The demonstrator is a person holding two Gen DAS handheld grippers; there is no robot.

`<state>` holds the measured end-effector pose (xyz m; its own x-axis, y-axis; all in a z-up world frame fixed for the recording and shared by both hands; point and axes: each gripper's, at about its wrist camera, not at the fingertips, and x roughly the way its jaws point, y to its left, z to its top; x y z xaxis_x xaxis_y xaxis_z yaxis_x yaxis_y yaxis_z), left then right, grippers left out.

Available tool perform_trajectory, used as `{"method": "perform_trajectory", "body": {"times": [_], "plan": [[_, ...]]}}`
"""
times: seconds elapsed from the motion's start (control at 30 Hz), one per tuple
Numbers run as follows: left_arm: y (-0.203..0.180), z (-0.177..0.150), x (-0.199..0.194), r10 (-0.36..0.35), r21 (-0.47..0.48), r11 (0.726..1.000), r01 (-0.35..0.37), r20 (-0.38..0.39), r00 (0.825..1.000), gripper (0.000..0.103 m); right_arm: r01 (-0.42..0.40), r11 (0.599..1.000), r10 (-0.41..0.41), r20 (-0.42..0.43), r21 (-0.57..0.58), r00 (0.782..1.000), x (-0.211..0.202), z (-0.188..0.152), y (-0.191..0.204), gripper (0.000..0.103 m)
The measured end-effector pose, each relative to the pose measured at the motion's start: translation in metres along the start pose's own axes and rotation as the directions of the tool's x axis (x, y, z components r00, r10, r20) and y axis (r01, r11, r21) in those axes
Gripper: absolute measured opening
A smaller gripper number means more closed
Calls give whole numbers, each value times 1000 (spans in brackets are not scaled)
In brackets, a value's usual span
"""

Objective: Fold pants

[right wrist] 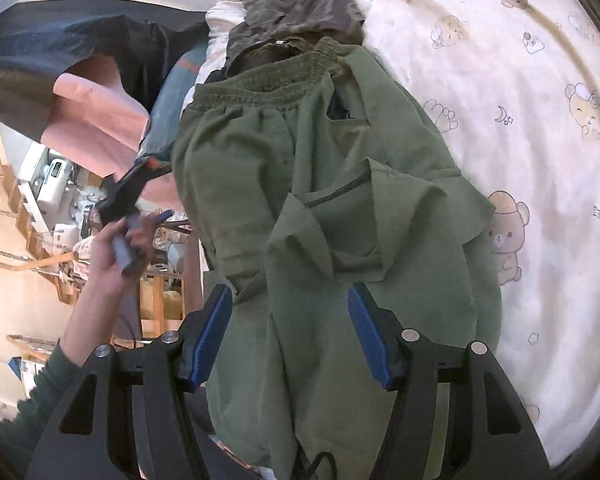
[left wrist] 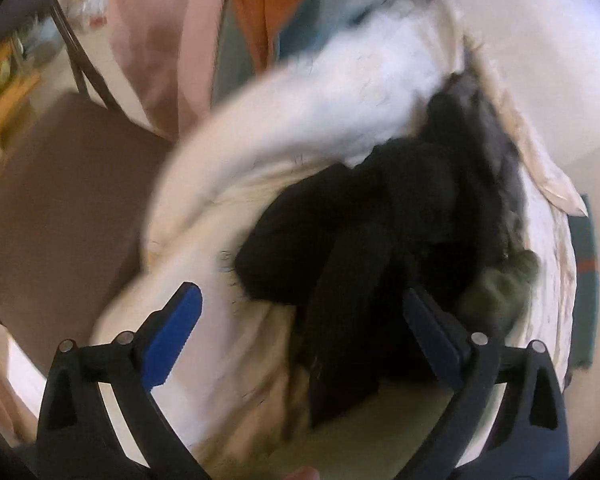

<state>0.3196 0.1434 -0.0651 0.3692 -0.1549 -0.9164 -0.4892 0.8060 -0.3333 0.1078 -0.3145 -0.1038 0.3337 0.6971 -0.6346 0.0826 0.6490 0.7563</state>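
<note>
Green pants (right wrist: 300, 200) lie on the bed (right wrist: 520, 160), on a cream sheet printed with little bears, elastic waistband at the far end, legs bunched and partly doubled over toward the camera, one pocket flap standing up mid-pile. A brown-grey garment (right wrist: 296, 8) sits crumpled just beyond the waistband, touching it. Right gripper (right wrist: 290, 332) hangs above the near end of the pants, blue-padded fingers (right wrist: 214, 332) set apart on either side of the cloth below; pads don't press on anything, so it's open and carrying nothing. In the right wrist view the person's left hand (right wrist: 116, 248), green sleeve, is off the left edge of the bed holding the other tool's handle. Left gripper (left wrist: 296, 332) view is heavily motion-blurred: fingers (left wrist: 172, 340) spread wide, nothing between the pads, open. Below it a pile of dark clothes (left wrist: 360, 220) rests on the cream sheet, with a bit of green cloth (left wrist: 496, 288) at the pile's right edge; can't tell if that is the pants. A white fluffy cover (left wrist: 340, 92) arcs past the pile at the bed's edge. Brown chair seat (left wrist: 60, 208) stands beside the bed at left, pink fabric (left wrist: 156, 40) hanging behind it.
</note>
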Motion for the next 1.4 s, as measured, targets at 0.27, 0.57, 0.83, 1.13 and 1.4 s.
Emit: {"method": "perform_trajectory", "body": {"times": [0.27,0.57,0.83,1.13,1.4], "plan": [[-40,-20,91,-66,133,986,101,-242,968,58,53,997,-52,-34,51,998,19,5,-24,63],[-85,3,-8,15,416,908,-42,69,998,17,44,995,-41,-32,84,999,23,-1,-39,63],[-186,80,-136,33,491,770,-408,607,794,15,18,994,-14,-40,111,999,32,-3,-50,63],[-294,122,-191,-17,299,665,-684,922,387,27,34,999,-35,9,37,999,11,3,-40,63],[-263,120,-35,225,483,520,-705,718,658,91,-15,1000,15,19,13,1000,14,-2,-42,63]]}}
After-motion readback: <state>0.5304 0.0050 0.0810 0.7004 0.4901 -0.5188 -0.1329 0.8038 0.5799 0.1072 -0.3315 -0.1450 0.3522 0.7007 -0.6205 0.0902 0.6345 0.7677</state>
